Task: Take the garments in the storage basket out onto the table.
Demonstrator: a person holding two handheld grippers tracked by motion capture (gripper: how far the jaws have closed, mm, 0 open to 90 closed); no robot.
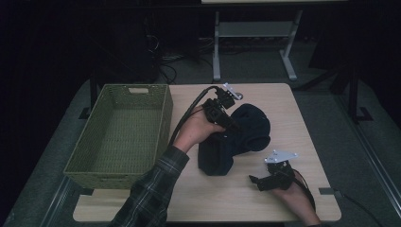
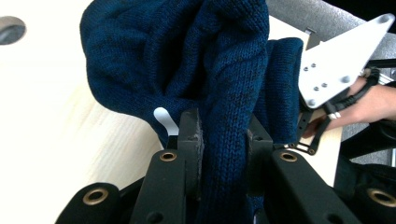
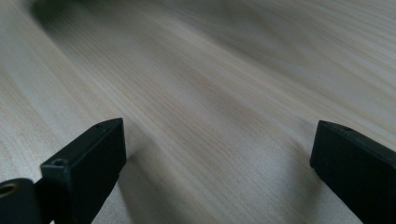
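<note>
Dark navy knit sweater (image 1: 239,137) lies bunched on light wood tabletop (image 1: 302,118), roughly center, w/ one fold running toward 7 o'clock and the bulk rounded toward 2 o'clock. Left gripper (image 1: 227,124) sits on the sweater's 10 o'clock side, held by person's left hand (image 1: 198,130), plaid sleeve (image 1: 151,194) coming in from 6 o'clock, black cable (image 1: 189,113) looping off toward 11. In left gripper view the left gripper (image 2: 224,140) has its fingers (image 2: 190,135) pinched on a thick vertical fold of the sweater (image 2: 187,60), knit packed between both pads, so narrow gap, firm hold on fabric; a small white tag (image 2: 164,120) pokes out just beside the left finger. Same view shows the other hand's grey three-cornered plate (image 2: 341,60) at 2 o'clock, past the sweater. Right gripper (image 1: 257,182) rests low on tabletop at about 5 o'clock from the sweater, near but apart from it, grey plate (image 1: 280,157) on top, right hand (image 1: 300,201) behind it. Right gripper view: fingers (image 3: 88,158) spread wide, nothing between them, bare wood grain (image 3: 219,93) under the right gripper (image 3: 219,158). Green woven basket (image 1: 120,135) stands at 9 o'clock on the tabletop's left edge, just beside the left forearm, not touching sweater.
</note>
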